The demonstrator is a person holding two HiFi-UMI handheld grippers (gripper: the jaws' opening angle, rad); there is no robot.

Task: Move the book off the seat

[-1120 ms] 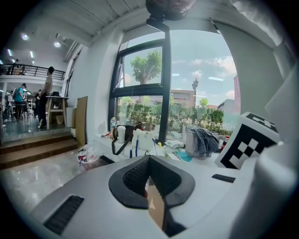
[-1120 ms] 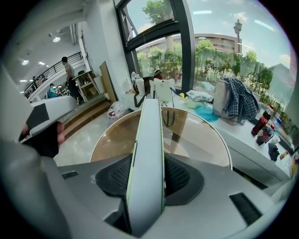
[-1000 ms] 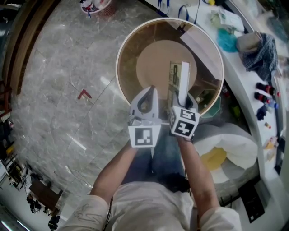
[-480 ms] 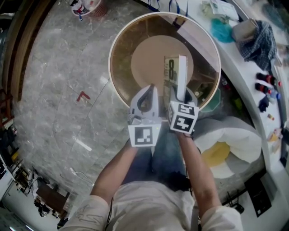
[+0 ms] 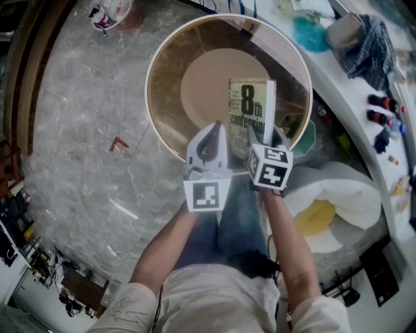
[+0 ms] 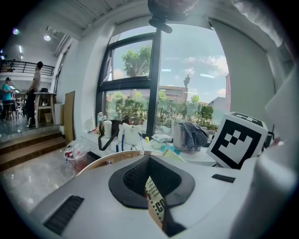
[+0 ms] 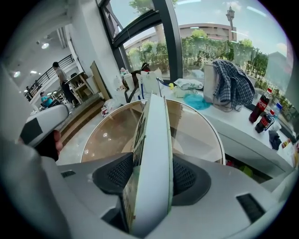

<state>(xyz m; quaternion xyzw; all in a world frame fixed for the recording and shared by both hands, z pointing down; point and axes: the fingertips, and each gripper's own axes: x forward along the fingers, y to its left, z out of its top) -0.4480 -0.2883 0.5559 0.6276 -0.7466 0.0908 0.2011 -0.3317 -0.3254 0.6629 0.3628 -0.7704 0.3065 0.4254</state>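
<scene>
The book [image 5: 247,110], pale with "8th" printed on its cover, stands on edge over the round glass table [image 5: 156,110], leaning so that its cover shows. My right gripper [image 5: 263,133] holds its near end. In the right gripper view the book [image 7: 154,154] fills the gap of the right gripper [image 7: 152,175], with a pad against each side. Those jaws have just been opening, with the book still between them. My left gripper [image 5: 218,127] hangs just left of the book with its fingertips together and nothing held. A sliver of the book [image 6: 156,205] shows beyond the left gripper [image 6: 152,186].
A white cushioned seat [image 5: 338,201] with a yellow item lies right of my legs. A curved white counter holds a checked cloth [image 5: 367,42], bottles [image 5: 383,104] and a teal item [image 5: 312,32]. A bin [image 5: 107,13] stands on the marble floor at far left.
Both grippers and the book have moved a little farther over the glass table. The book now leans left and shows much more of its cover.
</scene>
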